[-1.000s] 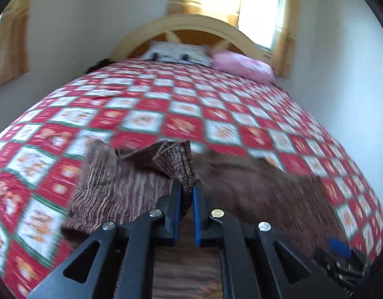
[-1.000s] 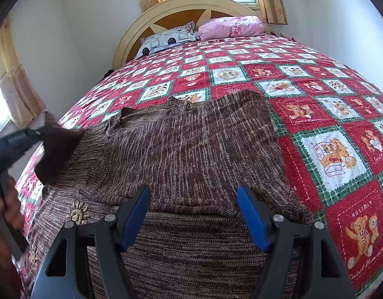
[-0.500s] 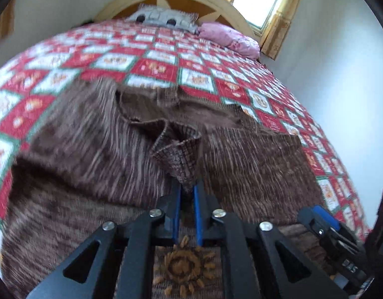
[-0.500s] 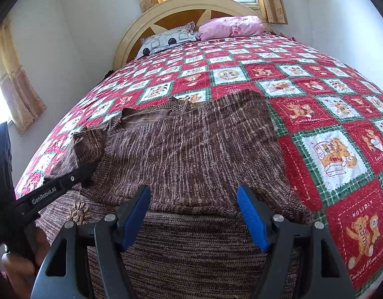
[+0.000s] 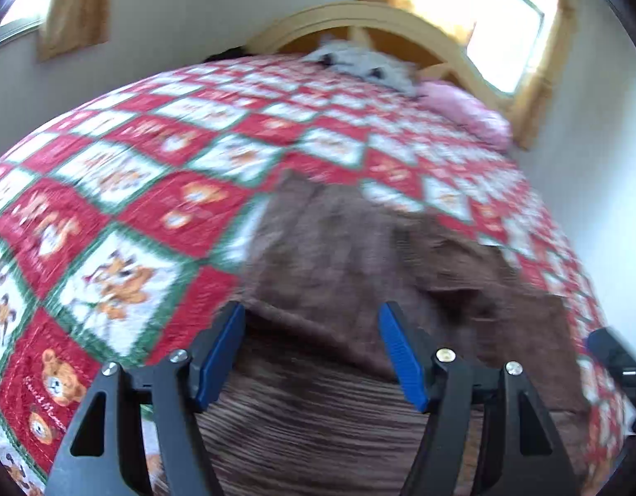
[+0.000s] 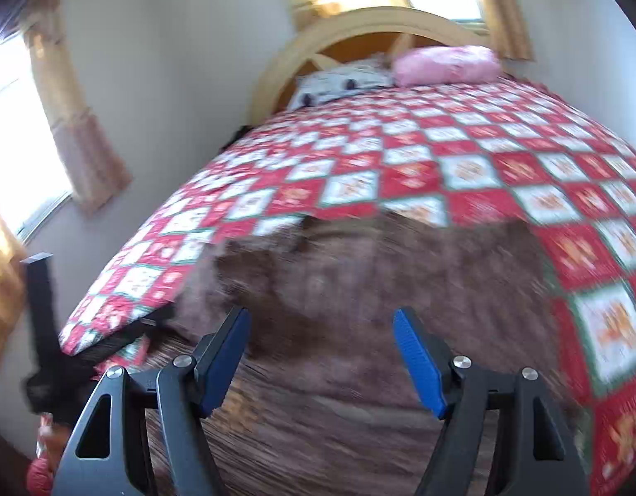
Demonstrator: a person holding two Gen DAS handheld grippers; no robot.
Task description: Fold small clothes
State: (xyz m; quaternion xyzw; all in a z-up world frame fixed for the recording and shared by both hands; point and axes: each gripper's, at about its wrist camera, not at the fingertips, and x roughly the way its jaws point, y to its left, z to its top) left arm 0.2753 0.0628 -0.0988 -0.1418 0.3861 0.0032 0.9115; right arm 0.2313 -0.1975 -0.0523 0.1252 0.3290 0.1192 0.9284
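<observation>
A brown knit sweater (image 5: 359,273) lies spread on the bed's red, white and green quilt (image 5: 123,206), with its sleeves folded in over the body. It also shows in the right wrist view (image 6: 400,289), blurred. My left gripper (image 5: 312,355) is open and empty, just above the sweater's near part. My right gripper (image 6: 322,361) is open and empty over the sweater's near edge. The left gripper's black body (image 6: 45,330) shows at the left edge of the right wrist view.
A pink pillow (image 6: 446,64) and a grey patterned pillow (image 6: 338,82) lie at the wooden headboard (image 6: 359,29). Walls stand close on both sides of the bed. Curtained windows (image 5: 508,20) are behind and beside the bed.
My left gripper has let go of the sleeve, opened, and drawn back to the left. The sleeve now lies on the sweater. My right gripper has moved and stays open.
</observation>
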